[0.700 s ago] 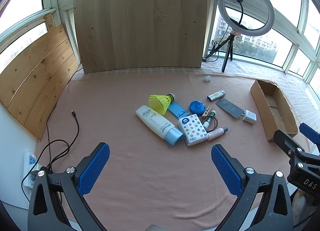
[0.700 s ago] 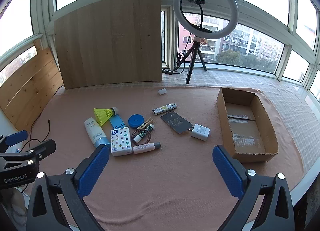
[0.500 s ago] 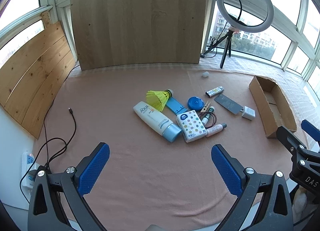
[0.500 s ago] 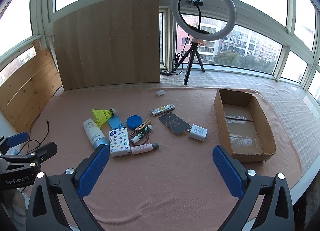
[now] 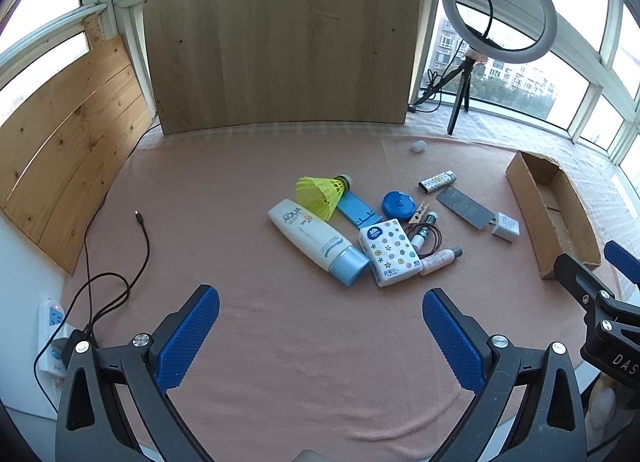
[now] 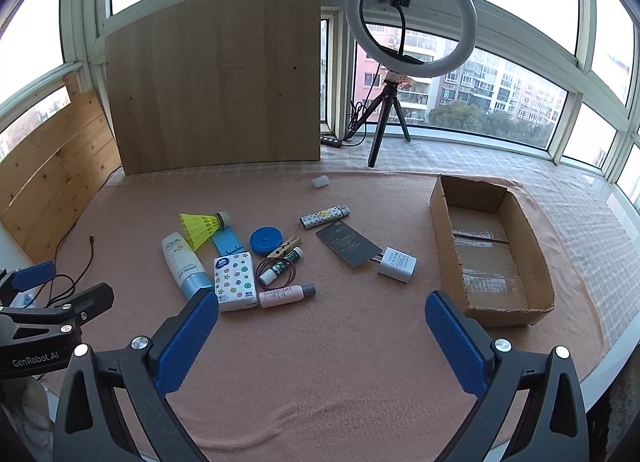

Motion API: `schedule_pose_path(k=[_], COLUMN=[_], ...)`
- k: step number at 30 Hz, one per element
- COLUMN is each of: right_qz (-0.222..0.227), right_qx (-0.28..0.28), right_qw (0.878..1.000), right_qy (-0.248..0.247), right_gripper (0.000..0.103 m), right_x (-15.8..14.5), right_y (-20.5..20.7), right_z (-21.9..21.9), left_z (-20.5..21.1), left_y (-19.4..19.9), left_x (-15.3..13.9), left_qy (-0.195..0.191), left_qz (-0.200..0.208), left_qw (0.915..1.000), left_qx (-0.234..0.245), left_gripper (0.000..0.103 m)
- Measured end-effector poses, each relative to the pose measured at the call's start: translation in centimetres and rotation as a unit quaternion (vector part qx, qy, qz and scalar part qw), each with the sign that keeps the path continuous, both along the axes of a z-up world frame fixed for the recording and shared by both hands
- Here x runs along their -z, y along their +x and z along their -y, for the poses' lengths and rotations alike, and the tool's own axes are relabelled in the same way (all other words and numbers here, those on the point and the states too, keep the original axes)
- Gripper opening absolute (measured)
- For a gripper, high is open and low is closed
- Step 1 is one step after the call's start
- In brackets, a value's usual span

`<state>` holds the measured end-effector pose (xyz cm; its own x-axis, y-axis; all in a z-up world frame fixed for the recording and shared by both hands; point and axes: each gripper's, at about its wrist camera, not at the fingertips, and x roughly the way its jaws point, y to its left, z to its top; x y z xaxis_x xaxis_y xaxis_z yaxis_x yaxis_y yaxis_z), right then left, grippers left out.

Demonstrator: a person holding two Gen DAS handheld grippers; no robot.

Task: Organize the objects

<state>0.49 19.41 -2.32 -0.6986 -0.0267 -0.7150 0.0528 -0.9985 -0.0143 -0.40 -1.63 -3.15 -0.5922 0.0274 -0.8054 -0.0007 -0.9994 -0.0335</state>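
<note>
Small items lie clustered mid-table on the pink cloth: a white AQUA tube (image 5: pixel 316 240), a yellow shuttlecock (image 5: pixel 322 192), a tissue pack (image 5: pixel 390 252), a blue round case (image 5: pixel 397 205), a lighter (image 5: pixel 437 181), a dark card (image 5: pixel 464 207), a white charger (image 5: pixel 506 227) and a pink tube (image 5: pixel 440 260). An open cardboard box (image 6: pixel 494 252) sits to the right of them. My left gripper (image 5: pixel 320 326) hangs open above the near cloth, short of the pile. My right gripper (image 6: pixel 322 328) is open too, in front of the tissue pack (image 6: pixel 234 280) and the box.
A ring light on a tripod (image 6: pixel 404 42) stands at the back by the windows. A wooden board (image 5: pixel 280 38) leans behind the table. A black cable (image 5: pixel 140 230) and a power strip (image 5: pixel 50 326) lie at the left edge. A small white cap (image 6: pixel 320 181) rests far back.
Both views have shifted slightly: the left one now looks further over the table, with the pile sliding right and a little down. Both grippers stay open.
</note>
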Motion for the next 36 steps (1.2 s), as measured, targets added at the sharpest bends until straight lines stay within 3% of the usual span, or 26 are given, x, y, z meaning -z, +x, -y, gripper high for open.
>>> schedule_pose_path(k=[6, 12, 18, 36], right_qz=[0.014, 0.016, 0.016, 0.030], right_qx=[0.003, -0.003, -0.011, -0.013], right_qw=[1.000, 1.000, 1.000, 0.999], right_qy=[0.006, 0.001, 0.005, 0.000], right_gripper=[0.102, 0.102, 0.102, 0.102], right_x=[1.0, 1.2, 1.3, 2.0], right_y=[-0.9, -1.0, -1.2, -1.4], right_z=[-0.2, 0.0, 0.4, -0.8], left_z=[0.4, 0.2, 0.0, -1.4], left_y=[-0.6, -0.7, -0.9, -0.4], left_x=[2.1, 1.7, 1.9, 2.1], left_qy=[-0.003, -0.002, 0.011, -0.006], left_qz=[0.022, 0.006, 0.017, 0.014], left_qw=[0.9997, 0.9999, 0.9997, 0.9999], left_qx=[-0.010, -0.014, -0.013, -0.001], left_gripper=[0.103, 0.103, 0.103, 0.103])
